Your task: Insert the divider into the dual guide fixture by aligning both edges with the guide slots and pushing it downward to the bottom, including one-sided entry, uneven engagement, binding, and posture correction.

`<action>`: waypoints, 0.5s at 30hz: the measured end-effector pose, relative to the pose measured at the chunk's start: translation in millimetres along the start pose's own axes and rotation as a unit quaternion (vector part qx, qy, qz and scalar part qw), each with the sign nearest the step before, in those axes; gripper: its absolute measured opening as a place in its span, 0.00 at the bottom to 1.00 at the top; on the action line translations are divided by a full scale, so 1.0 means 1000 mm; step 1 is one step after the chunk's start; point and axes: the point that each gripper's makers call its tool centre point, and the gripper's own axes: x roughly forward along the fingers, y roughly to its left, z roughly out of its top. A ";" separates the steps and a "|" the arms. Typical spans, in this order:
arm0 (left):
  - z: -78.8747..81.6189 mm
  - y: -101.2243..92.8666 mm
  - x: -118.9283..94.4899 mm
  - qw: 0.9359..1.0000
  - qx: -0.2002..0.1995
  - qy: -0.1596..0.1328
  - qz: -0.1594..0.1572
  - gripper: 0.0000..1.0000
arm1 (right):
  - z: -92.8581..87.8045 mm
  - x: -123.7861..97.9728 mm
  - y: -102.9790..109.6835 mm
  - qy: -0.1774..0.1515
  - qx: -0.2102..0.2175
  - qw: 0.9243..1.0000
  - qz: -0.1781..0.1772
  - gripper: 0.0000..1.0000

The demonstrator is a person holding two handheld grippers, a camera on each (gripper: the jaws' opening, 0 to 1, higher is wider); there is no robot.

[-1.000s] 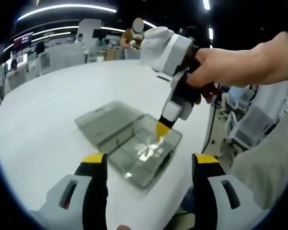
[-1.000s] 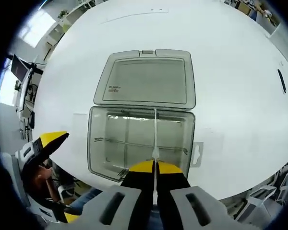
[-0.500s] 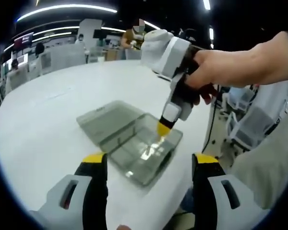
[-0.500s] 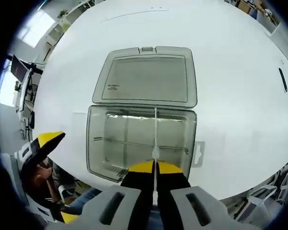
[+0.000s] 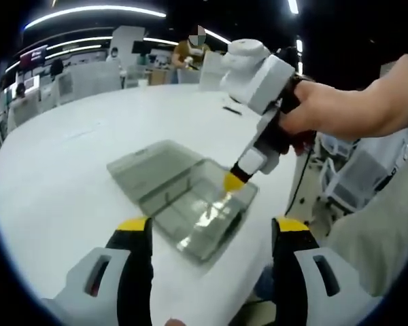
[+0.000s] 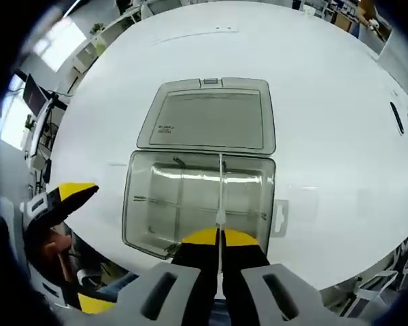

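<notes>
A clear plastic compartment box (image 6: 198, 200) lies open on the white table, its lid (image 6: 209, 117) folded flat beyond it. My right gripper (image 6: 219, 235) is shut on a thin clear divider (image 6: 220, 190) that stands edge-on across the box's tray, over its right half. In the left gripper view the same box (image 5: 190, 200) lies ahead, and the right gripper (image 5: 232, 181), held by a hand, tilts down into its far right side. My left gripper (image 5: 209, 224) hovers open in front of the box, holding nothing.
The round white table (image 5: 68, 156) spreads wide around the box, its edge close on the right. A dark pen-like thing (image 6: 396, 117) lies far right on it. Chairs and desks (image 5: 88, 75) stand beyond, and a person (image 5: 190, 51) sits far off.
The right gripper has tipped over, its body leaning further right and away while its tips stay at the box. The left gripper has stayed put.
</notes>
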 end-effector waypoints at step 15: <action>0.000 0.001 -0.004 1.000 0.001 0.000 0.004 0.69 | 0.004 0.003 -0.003 0.011 0.000 1.000 0.019 0.00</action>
